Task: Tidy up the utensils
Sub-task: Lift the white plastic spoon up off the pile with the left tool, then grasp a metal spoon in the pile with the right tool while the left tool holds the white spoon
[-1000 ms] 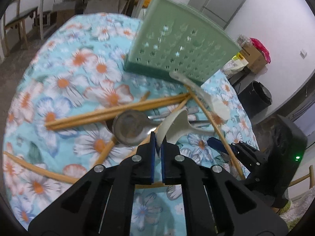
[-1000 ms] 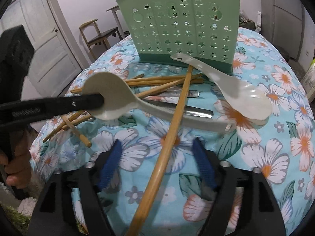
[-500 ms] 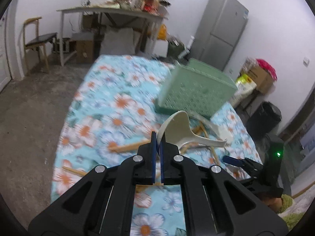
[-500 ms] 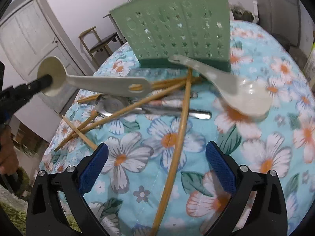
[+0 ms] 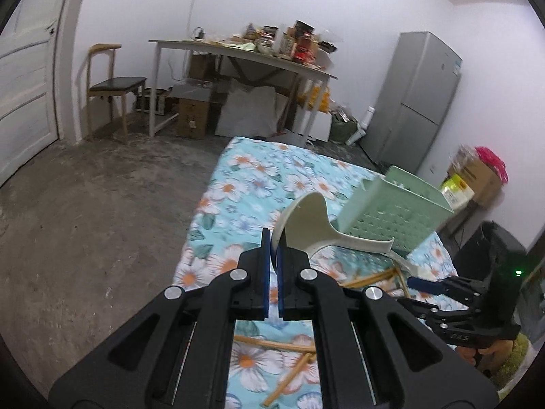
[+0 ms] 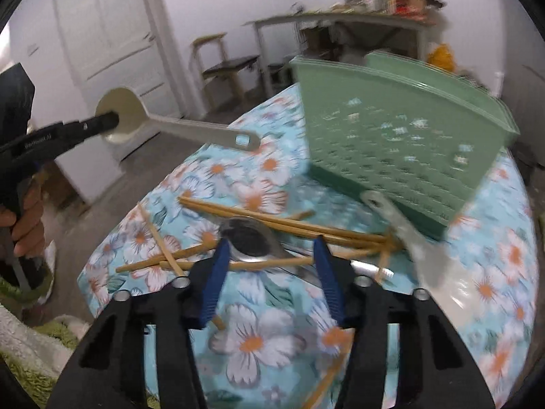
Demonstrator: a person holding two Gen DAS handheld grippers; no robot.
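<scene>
Floral blue cloth (image 6: 259, 341) covers the table, and utensils lie scattered across it. Up in the air goes the cream spoon (image 5: 308, 220): the left gripper (image 5: 271, 238) has its blue pads pressed together on the rim of the bowl, handle sticking out sideways toward the green basket (image 5: 395, 211). From the right wrist view that same spoon (image 6: 177, 126) hangs well above the cloth, clear of everything. Down below, the right gripper (image 6: 270, 248) hovers over the pile, its jaws closing with nothing pinched yet; a metal spoon (image 6: 252, 242) and a chopstick (image 6: 269, 264) show between the blue pads. More chopsticks (image 6: 272, 220) cross each other beside it. A translucent spoon (image 6: 408, 235) rests with its handle tip against the basket's (image 6: 402, 136) foot. A hand (image 6: 25, 225) grips the left tool's handle.
</scene>
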